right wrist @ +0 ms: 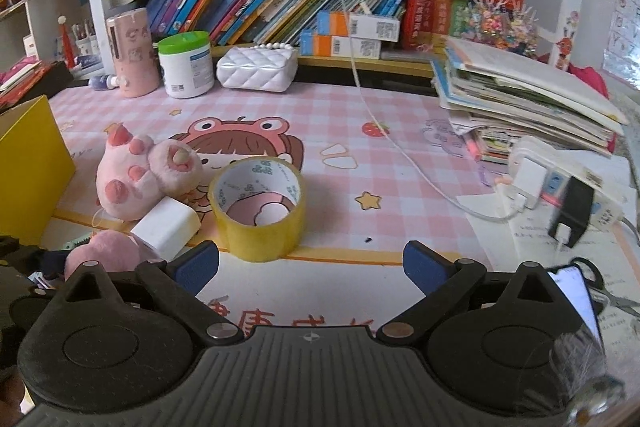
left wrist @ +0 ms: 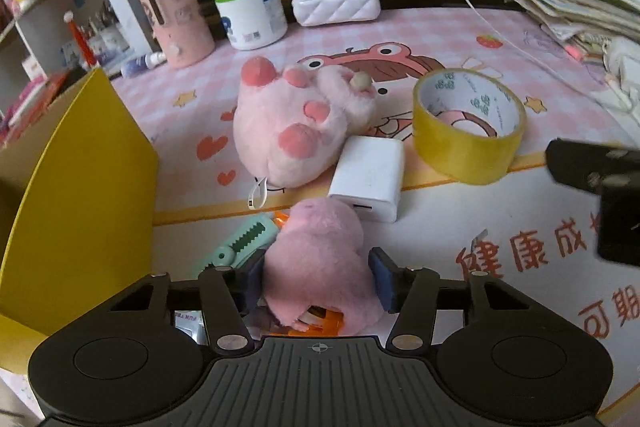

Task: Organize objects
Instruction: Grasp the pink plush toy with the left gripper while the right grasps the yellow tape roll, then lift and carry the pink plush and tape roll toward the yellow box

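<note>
Between the blue pads of the left gripper (left wrist: 318, 277) sat a small pink plush toy (left wrist: 320, 259), both pads against its sides, clenched on it near the front of the pink checked desk mat (left wrist: 440, 27), over a mint-green clip (left wrist: 240, 241). Just beyond lay a white charger (left wrist: 370, 177), a larger pink paw plush (left wrist: 296, 119) and a yellow tape roll (left wrist: 468, 125). The right gripper (right wrist: 312, 265) hovered spread wide, grasping nothing, near the tape.

From my remote seat: leaning books (right wrist: 256, 3) crowd the shelf (right wrist: 360, 61), a paper stack (right wrist: 528, 99) slumps at right, a white cable (right wrist: 360, 75) trails across the pink desk mat (right wrist: 400, 155).
</note>
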